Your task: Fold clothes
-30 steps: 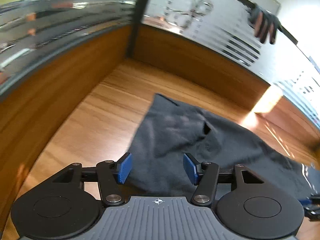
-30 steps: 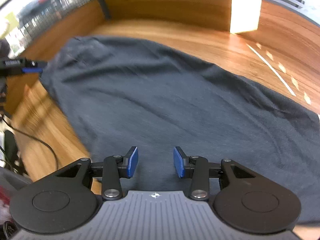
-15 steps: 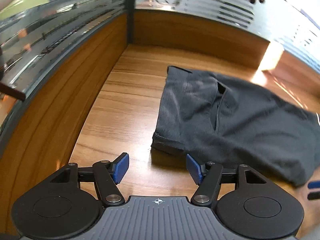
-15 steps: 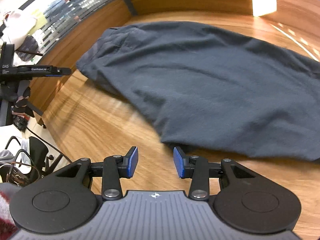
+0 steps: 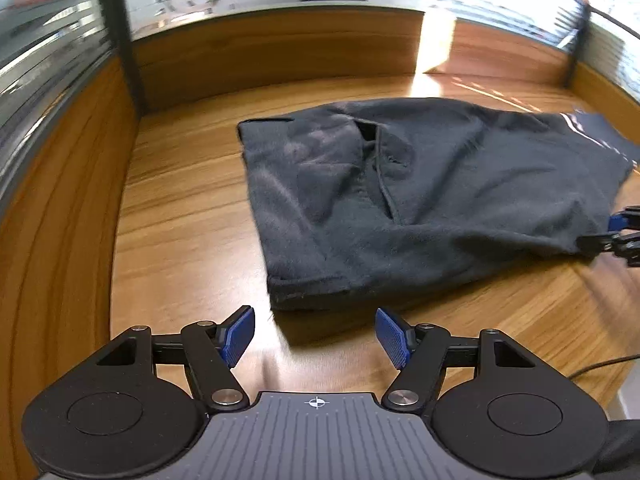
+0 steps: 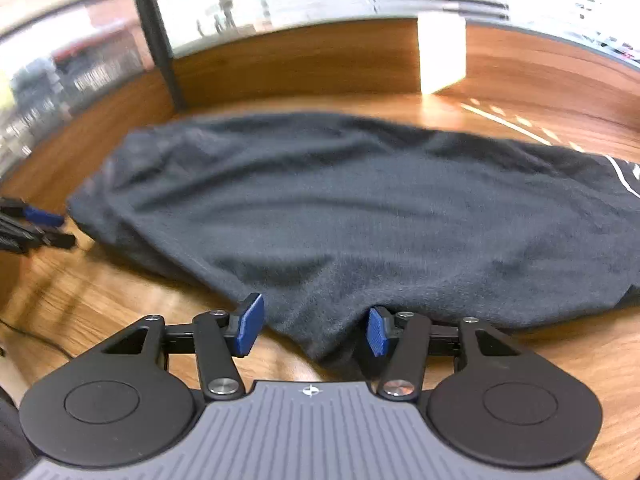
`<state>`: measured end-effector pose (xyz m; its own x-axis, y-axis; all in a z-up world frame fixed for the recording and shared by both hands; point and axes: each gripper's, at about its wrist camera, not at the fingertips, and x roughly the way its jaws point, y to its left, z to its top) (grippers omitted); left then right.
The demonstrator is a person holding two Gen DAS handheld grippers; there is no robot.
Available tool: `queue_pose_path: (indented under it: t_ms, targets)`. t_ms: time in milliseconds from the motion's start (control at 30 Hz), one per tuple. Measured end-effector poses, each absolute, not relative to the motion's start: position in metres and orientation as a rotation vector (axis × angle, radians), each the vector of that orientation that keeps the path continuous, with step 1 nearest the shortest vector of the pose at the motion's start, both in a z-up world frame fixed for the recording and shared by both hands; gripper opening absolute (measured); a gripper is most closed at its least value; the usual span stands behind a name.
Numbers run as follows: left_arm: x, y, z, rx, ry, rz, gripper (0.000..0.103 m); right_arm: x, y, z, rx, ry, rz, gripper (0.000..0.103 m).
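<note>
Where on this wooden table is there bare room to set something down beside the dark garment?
Bare wood lies between the dark grey fabric garment and the left wooden wall, behind it toward the back wall, and in a strip along the near edge. The wooden table is crowded centre and right, where the garment spreads.

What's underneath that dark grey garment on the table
The dark grey garment lies on the wooden table, which shows all around it. Anything under the cloth is covered.

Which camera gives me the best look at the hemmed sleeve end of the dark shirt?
The left wrist view: the sleeve hem lies sharp and unobstructed just ahead of the open left gripper. The right wrist view shows that end only blurred at far left.
</note>
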<state>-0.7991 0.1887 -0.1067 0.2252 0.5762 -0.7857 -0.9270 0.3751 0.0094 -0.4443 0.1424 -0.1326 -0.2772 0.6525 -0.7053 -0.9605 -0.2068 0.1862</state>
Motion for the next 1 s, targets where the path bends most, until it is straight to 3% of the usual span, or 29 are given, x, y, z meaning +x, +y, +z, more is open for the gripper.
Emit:
queue_pose_path:
  t_ms: [100,133,200,233,433,600,733,1000]
  targets:
    - [-0.794,0.192,-0.110,-0.452,0.806,1.050,0.066,-0.447,0.142,-0.135,-0.605,0.735,1.732,0.039]
    - [-0.792,0.193,-0.112,-0.426,0.820,1.044,0.061,-0.447,0.141,-0.135,-0.609,0.736,1.727,0.031]
    - [-0.788,0.193,-0.114,-0.361,0.858,1.037,0.040,-0.442,0.141,-0.132,-0.609,0.750,1.716,0.010]
    - [-0.784,0.191,-0.112,-0.317,0.878,1.027,0.036,-0.437,0.140,-0.125,-0.579,0.770,1.722,0.004]
    - [-0.771,0.178,-0.104,-0.170,0.928,1.029,0.032,-0.406,0.133,-0.084,-0.437,0.837,1.772,0.003]
    - [-0.774,0.178,-0.113,-0.185,0.950,1.048,0.033,-0.417,0.134,-0.111,-0.570,0.887,1.750,0.005]
    - [-0.775,0.184,-0.114,-0.196,0.957,1.095,0.033,-0.428,0.129,-0.129,-0.683,0.873,1.741,0.014]
    - [-0.777,0.181,-0.108,-0.317,0.908,1.235,0.042,-0.405,0.106,-0.100,-0.664,0.798,1.741,0.014]
